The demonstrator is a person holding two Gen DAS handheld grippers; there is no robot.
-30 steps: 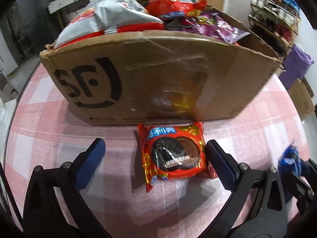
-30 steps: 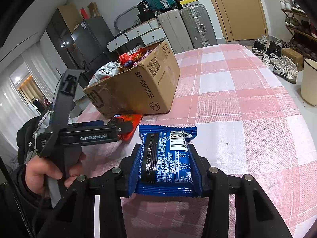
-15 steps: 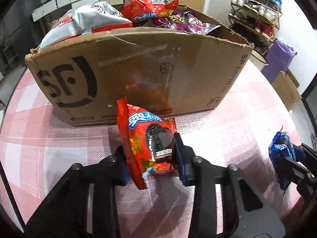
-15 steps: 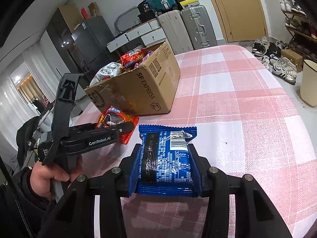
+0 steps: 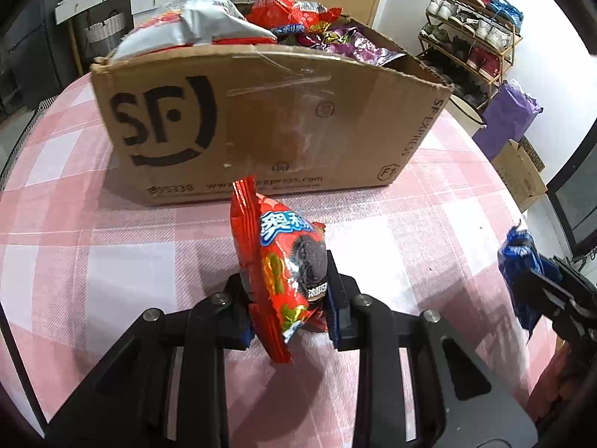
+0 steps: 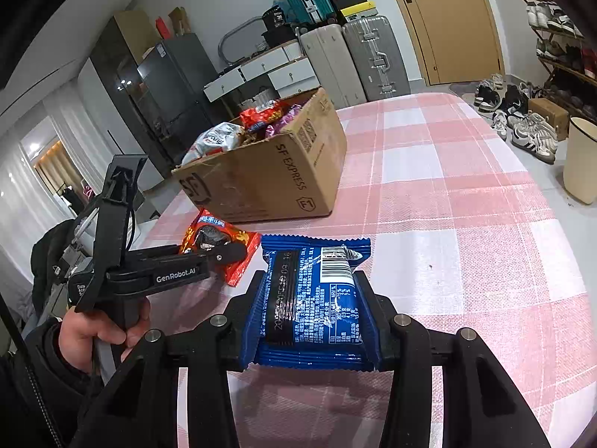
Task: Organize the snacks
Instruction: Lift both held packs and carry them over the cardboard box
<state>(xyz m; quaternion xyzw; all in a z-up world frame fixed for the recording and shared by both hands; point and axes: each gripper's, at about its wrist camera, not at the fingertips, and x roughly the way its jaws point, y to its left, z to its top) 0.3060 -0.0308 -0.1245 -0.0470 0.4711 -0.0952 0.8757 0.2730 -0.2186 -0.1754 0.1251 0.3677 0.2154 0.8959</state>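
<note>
A red cookie packet [image 5: 283,261] stands on edge between the pads of my left gripper [image 5: 289,287], whose jaws are closing tight on it, just above the pink checked tablecloth. In the right wrist view the same packet [image 6: 209,231] sticks out of the left gripper [image 6: 224,252], held by a person's hand [image 6: 93,332]. My right gripper [image 6: 311,291] is shut on a blue snack packet [image 6: 313,298], lying flat between its fingers. An open cardboard box [image 5: 261,123] full of snack bags stands just behind the red packet; the same box [image 6: 268,175] shows in the right wrist view.
The table [image 6: 466,194] stretches bare to the right of the box. Off the table are a shoe rack [image 5: 474,37], a cream bin [image 6: 580,160], suitcases [image 6: 354,59] and a small carton [image 5: 522,175] on the floor. The blue packet [image 5: 520,261] shows at the left view's right edge.
The left gripper closed on the red packet, tipped it from flat onto its edge and drew it back from the box. The right gripper with the blue packet stayed still.
</note>
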